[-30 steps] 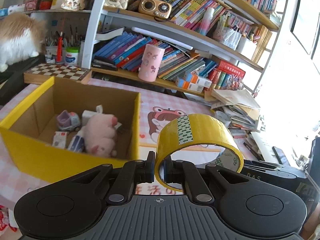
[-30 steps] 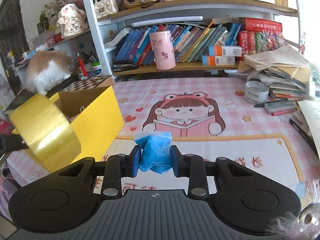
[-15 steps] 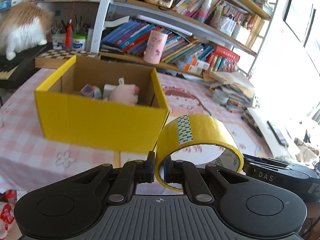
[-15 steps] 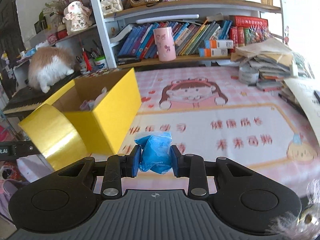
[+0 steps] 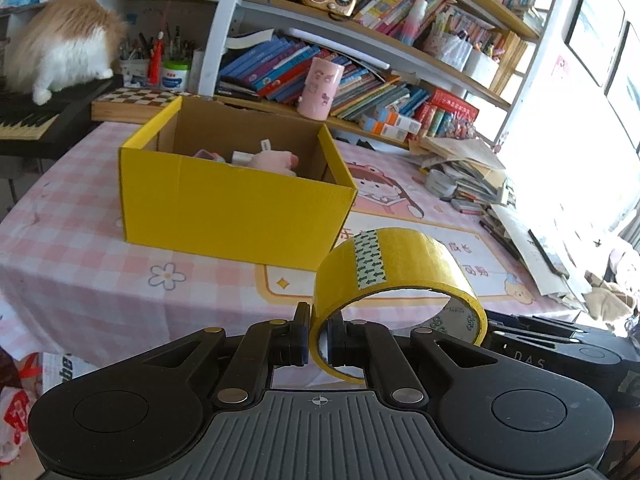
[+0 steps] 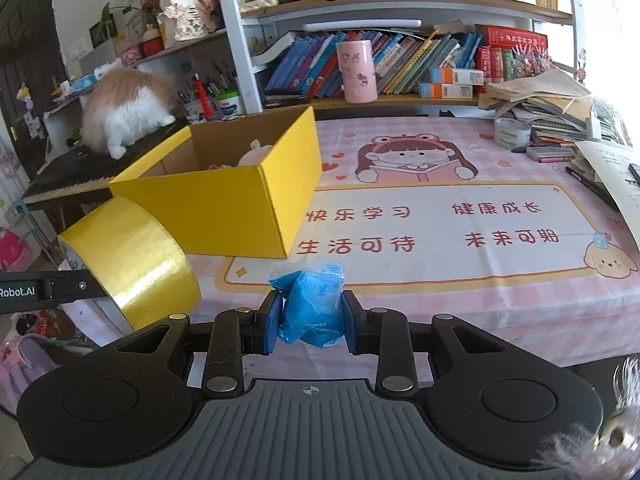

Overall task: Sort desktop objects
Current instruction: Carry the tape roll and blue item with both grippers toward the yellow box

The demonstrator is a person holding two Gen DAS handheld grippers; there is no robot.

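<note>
Pulled back from the desk edge: my left gripper (image 5: 318,340) pinches the wall of a yellow roll of packing tape (image 5: 396,276), low centre of its frame. The open yellow cardboard box (image 5: 236,208), closer a second ago, now sits mid-frame. My right gripper (image 6: 308,322) squeezes a crumpled blue plastic packet (image 6: 312,308). Neither load looks boxed yet.

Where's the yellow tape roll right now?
Left gripper pinches the yellow tape roll by its wall, held before the yellow box, off the table.
</note>
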